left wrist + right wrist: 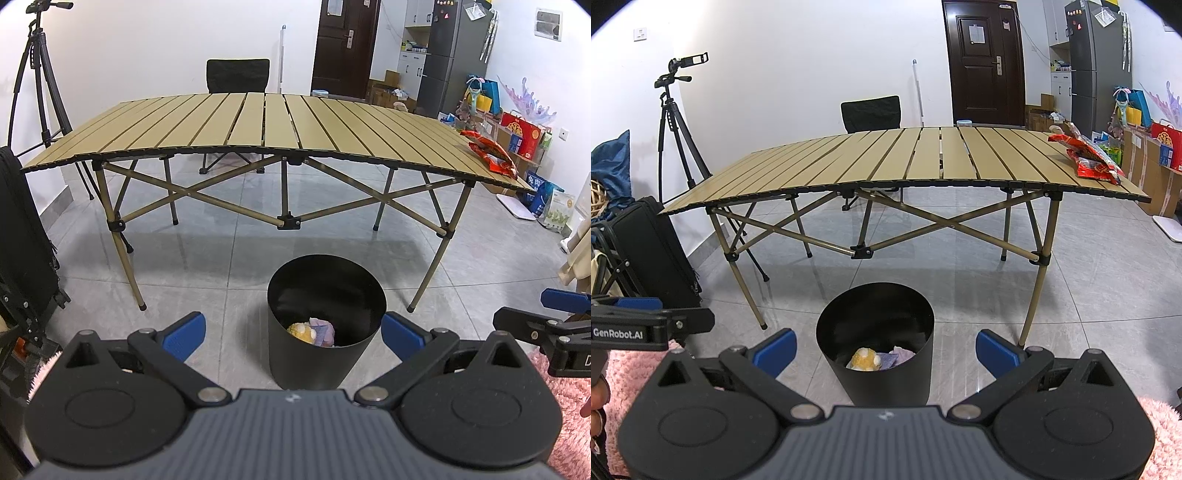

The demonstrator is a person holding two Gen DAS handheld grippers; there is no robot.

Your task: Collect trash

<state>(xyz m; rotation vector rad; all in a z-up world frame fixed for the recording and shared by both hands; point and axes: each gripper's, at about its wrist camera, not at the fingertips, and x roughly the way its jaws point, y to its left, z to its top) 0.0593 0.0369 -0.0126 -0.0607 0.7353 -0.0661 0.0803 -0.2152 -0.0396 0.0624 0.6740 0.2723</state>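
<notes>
**Red wrappers left on bench, both tools empty**

Red snack wrappers (pixel 1087 157) lie at the bench (pixel 886 158) right end, well apart from the black bin (pixel 875 354) on the floor in front of it. The bin already holds some trash (pixel 877 359). Left tool (pixel 293 330) and right tool (pixel 886 349) hover over the bin, spread wide, holding nothing. Risk: the thin, crinkly wrappers could slip from the fingers or slide off the bench edge.

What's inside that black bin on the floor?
The black bin holds a crumpled yellow-and-white item beside a pale purple wrapper. The bin's near wall hides the bottom, so anything lower cannot be seen.
</notes>
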